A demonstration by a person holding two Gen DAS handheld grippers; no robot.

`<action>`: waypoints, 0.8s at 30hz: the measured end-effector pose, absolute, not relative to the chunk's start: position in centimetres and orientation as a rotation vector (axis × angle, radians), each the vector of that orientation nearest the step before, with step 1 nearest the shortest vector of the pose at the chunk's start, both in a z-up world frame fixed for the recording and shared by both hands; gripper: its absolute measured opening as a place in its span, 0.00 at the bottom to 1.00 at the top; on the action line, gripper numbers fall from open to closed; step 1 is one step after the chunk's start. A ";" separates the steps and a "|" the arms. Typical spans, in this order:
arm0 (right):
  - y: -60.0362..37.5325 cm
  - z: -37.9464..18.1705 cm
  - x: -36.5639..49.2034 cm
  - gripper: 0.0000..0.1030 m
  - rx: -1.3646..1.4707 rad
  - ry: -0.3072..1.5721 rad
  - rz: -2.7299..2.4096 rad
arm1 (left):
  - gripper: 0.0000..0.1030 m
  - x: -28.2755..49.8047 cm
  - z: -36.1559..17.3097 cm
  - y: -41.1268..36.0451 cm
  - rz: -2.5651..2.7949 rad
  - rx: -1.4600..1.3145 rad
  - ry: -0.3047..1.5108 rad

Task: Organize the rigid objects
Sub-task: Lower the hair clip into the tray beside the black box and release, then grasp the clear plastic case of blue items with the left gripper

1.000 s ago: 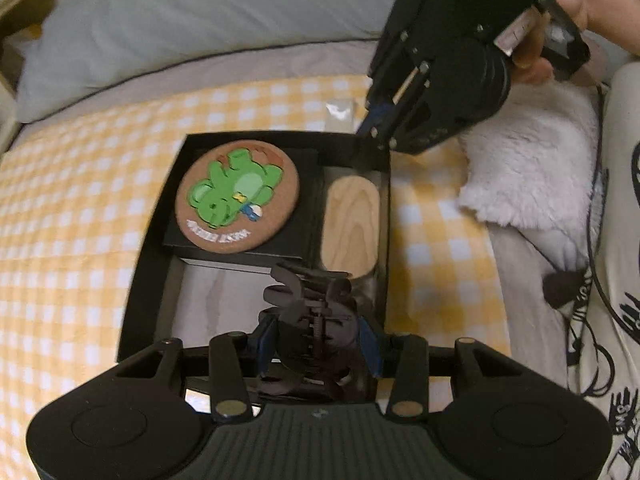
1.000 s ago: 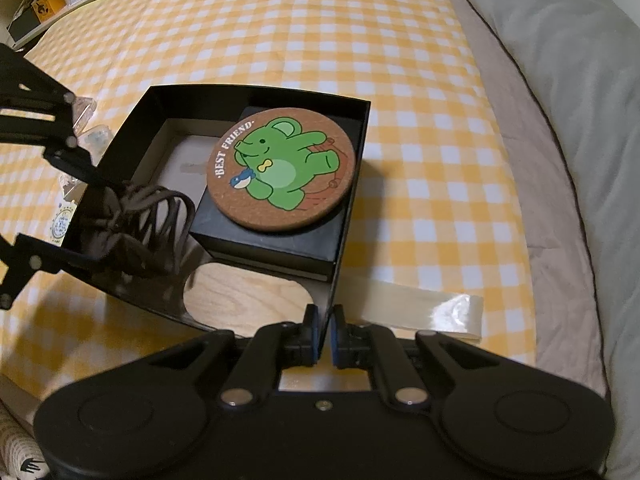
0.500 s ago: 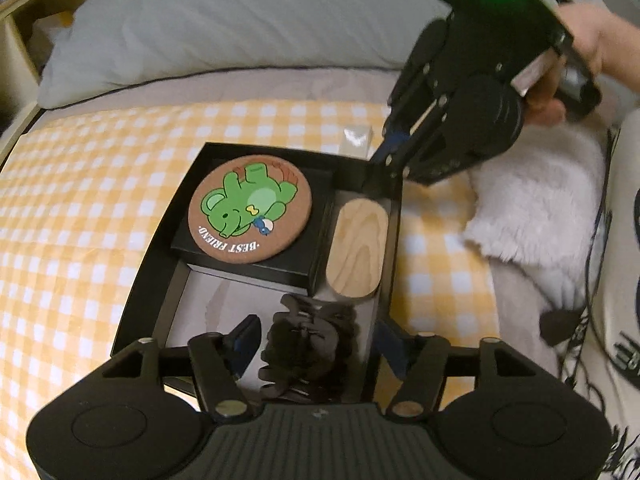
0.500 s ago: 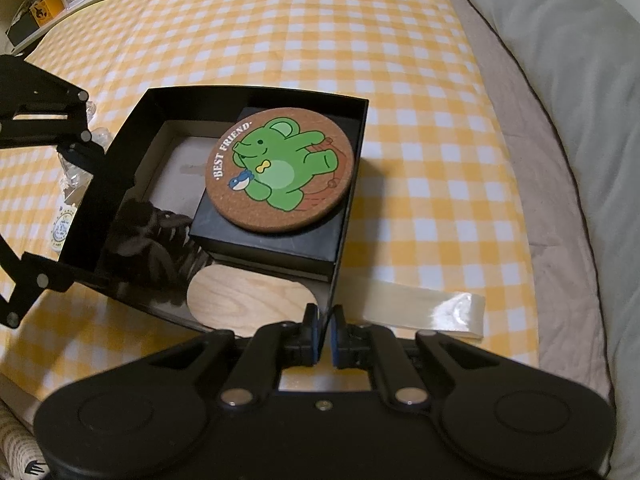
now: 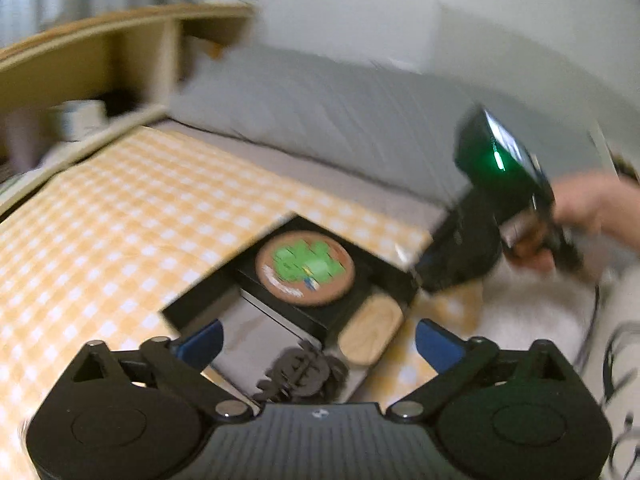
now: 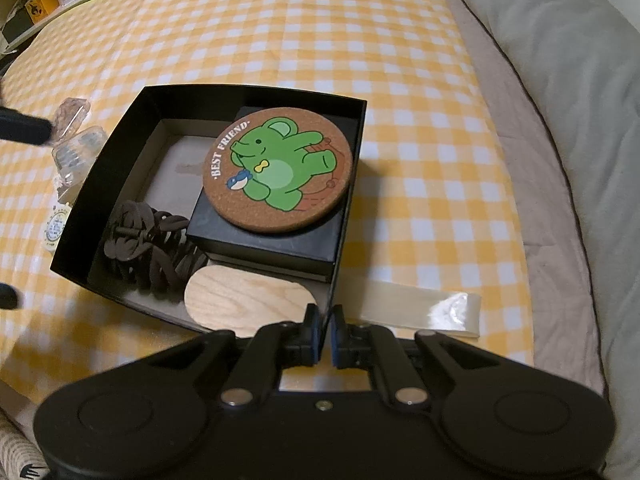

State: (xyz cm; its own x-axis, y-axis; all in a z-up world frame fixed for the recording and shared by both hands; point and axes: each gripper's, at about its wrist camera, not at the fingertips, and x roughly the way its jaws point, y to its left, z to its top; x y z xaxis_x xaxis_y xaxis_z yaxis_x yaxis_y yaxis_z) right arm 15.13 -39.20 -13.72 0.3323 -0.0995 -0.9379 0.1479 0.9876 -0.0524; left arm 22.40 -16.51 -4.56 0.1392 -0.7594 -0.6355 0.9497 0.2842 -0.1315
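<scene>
clip [image 6: 150, 256]: dark brown, toothed, lying in box [image 6: 352, 152]'s near-left corner, long axis running near-far | left gripper [image 5: 318, 338]: jaws opening wide, nothing between, clip lying free below | right gripper [image 6: 325, 334]: pinching shut on box's near-right wall

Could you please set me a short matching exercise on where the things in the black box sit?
Things:
1. cork coaster
2. hair claw
3. wooden oval
4. right hand-held gripper

Places:
A. clamped on the black box's near wall
B. on top of the small black case
C. flat on the box floor beside the hair claw
D. in the box's left corner

Pairs: 1-B, 2-D, 3-C, 4-A
</scene>
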 end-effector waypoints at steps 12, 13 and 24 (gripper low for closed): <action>-38.6 -13.7 15.3 0.05 0.008 1.227 -0.187 | 1.00 25.6 -5.7 -11.1 -0.830 0.075 0.626; -38.6 -13.7 15.3 0.05 0.007 1.227 -0.188 | 1.00 26.0 -6.1 -10.7 -0.804 0.064 0.627; -38.8 -14.1 15.9 0.06 -0.004 1.234 -0.190 | 1.00 29.2 -11.5 -7.9 -0.631 0.050 0.616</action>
